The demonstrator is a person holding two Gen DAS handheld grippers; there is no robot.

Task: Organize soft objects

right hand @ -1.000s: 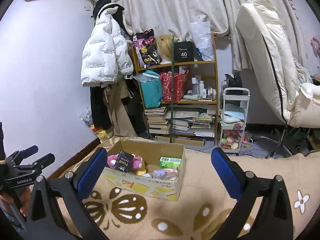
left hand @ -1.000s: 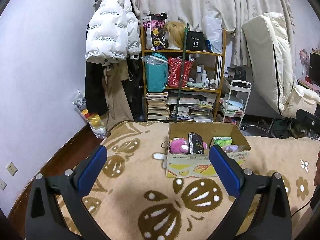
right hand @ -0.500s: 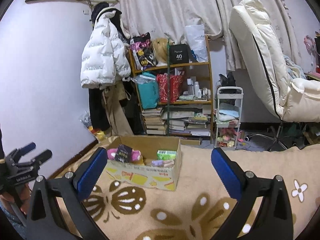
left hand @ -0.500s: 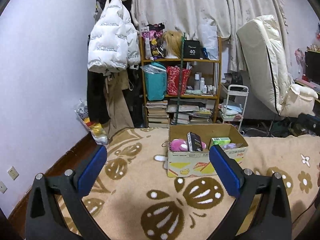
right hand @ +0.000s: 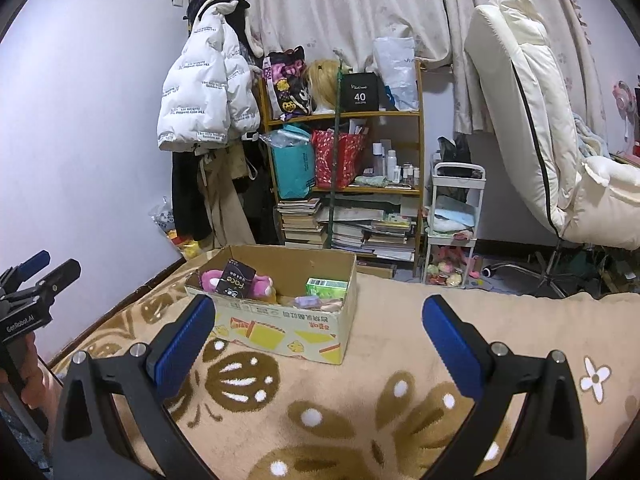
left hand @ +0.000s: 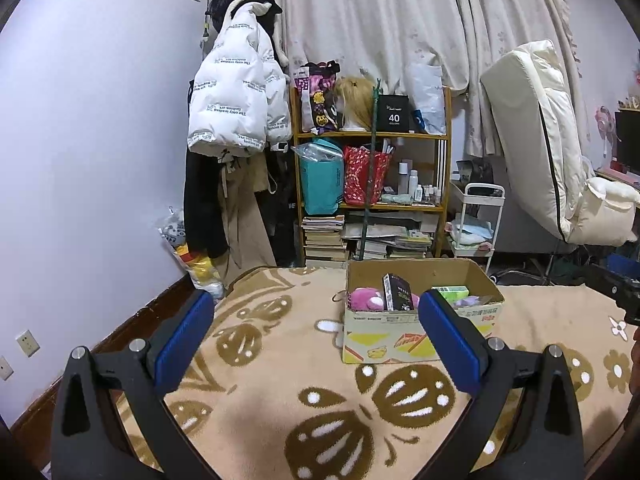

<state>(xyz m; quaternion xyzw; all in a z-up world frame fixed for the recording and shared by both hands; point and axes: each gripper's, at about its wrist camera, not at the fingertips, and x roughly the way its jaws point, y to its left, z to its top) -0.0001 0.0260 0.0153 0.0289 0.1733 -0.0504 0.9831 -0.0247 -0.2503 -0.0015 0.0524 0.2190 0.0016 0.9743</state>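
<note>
A cardboard box (left hand: 416, 336) stands on the beige patterned blanket (left hand: 280, 380). It holds a pink plush toy (left hand: 362, 298), a black carton (left hand: 398, 292), a green carton (left hand: 450, 291) and a pale purple soft item (left hand: 466, 301). The box also shows in the right wrist view (right hand: 280, 324) with the pink plush (right hand: 210, 280). My left gripper (left hand: 316, 336) is open and empty, short of the box. My right gripper (right hand: 318, 340) is open and empty, also short of the box. The left gripper shows at the left edge of the right wrist view (right hand: 36, 280).
A wooden shelf (left hand: 372, 196) with bags, bottles and stacked books stands beyond the bed's far edge. A white puffer jacket (left hand: 236, 108) hangs at left. A white trolley (left hand: 476, 220) and a cream recliner chair (left hand: 552, 160) stand at right.
Both grippers have tilted upward and drawn slightly back, so the box sits lower and smaller in each view. Both stay open and empty.
</note>
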